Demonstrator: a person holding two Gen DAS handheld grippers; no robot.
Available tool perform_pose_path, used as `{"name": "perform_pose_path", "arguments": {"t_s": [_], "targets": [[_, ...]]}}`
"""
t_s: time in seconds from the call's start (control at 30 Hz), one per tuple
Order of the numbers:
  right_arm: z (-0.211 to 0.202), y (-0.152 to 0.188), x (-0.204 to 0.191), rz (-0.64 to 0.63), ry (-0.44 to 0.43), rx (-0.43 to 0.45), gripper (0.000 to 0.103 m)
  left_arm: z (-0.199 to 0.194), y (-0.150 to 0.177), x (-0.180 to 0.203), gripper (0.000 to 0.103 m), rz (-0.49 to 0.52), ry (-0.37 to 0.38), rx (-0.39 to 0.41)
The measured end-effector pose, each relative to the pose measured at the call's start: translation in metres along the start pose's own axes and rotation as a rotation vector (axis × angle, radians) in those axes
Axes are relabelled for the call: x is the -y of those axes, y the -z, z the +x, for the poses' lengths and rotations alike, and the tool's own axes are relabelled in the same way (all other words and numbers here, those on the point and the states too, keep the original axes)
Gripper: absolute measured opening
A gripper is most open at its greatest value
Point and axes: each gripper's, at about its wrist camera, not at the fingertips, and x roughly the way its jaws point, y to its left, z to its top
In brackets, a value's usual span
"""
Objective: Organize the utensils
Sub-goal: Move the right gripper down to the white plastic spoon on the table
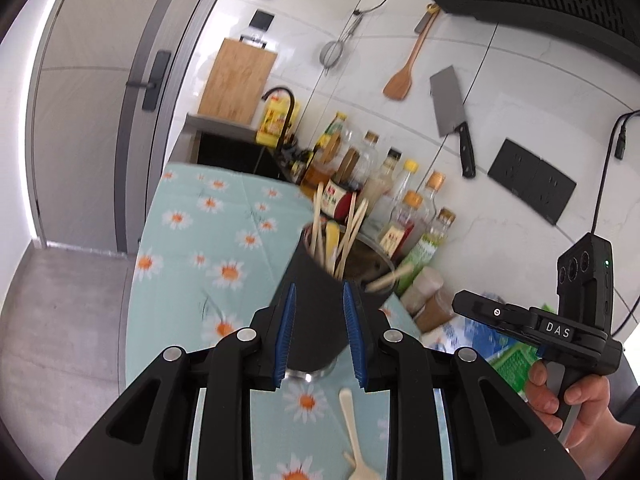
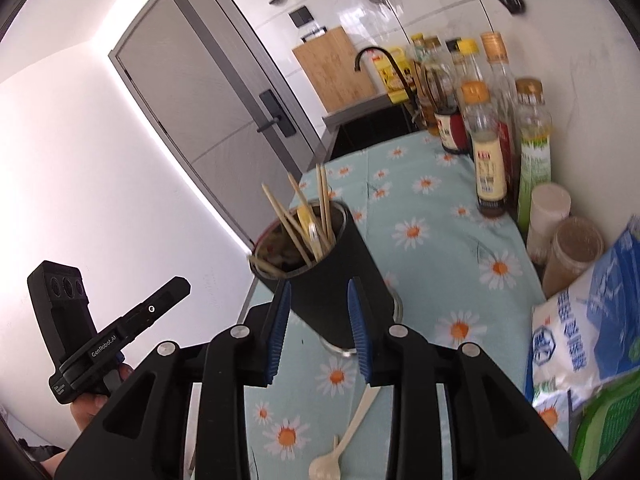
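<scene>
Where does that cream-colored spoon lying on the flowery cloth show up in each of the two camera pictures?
Left wrist view: the cream spoon lies at the bottom, right of center, bowl toward the bottom edge.
Right wrist view: the cream spoon lies at the bottom center, bowl toward the bottom edge.
Shared landmark: the black utensil holder, full of chopsticks, stands just beyond the spoon in both.

left gripper open, blue pads either side of the black utensil holder, chopsticks poking out; cream spoon flat on the daisy tablecloth; right gripper beside it.
</scene>
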Motion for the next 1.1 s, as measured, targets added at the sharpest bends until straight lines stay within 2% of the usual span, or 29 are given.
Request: {"name": "perform_pose_path", "arguments": {"t_s": [0.1,0.17,0.3,0.67,0.8,0.93,1.1], "targets": [[0.007,0.016,0.005,0.03,0.012,-0.062,0.032,-0.002,0.016,-0.006,0.024,-0.012,-0.001,-0.033],[0.014,0.028,0.009,0.053,0.018,-0.118,0.035,-0.003,0.025,-0.009,0.024,-0.019,-0.001,-0.054],[0.031,0.057,0.015,0.106,0.007,-0.245,0.035,-0.007,0.046,-0.019,0.024,-0.051,0.009,-0.095],[0.068,0.115,0.035,0.305,-0.084,-0.562,0.035,-0.013,0.08,-0.032,0.024,-0.073,0.068,-0.183],[0.08,0.125,0.037,0.311,-0.063,-0.626,0.035,-0.015,0.087,-0.037,0.024,-0.071,0.085,-0.205],[0.092,0.13,0.027,0.256,-0.015,-0.676,0.035,-0.017,0.09,-0.043,0.024,-0.071,0.1,-0.223],[0.101,0.133,0.012,0.193,0.048,-0.699,0.035,-0.019,0.093,-0.054,0.024,-0.069,0.117,-0.246]]}}
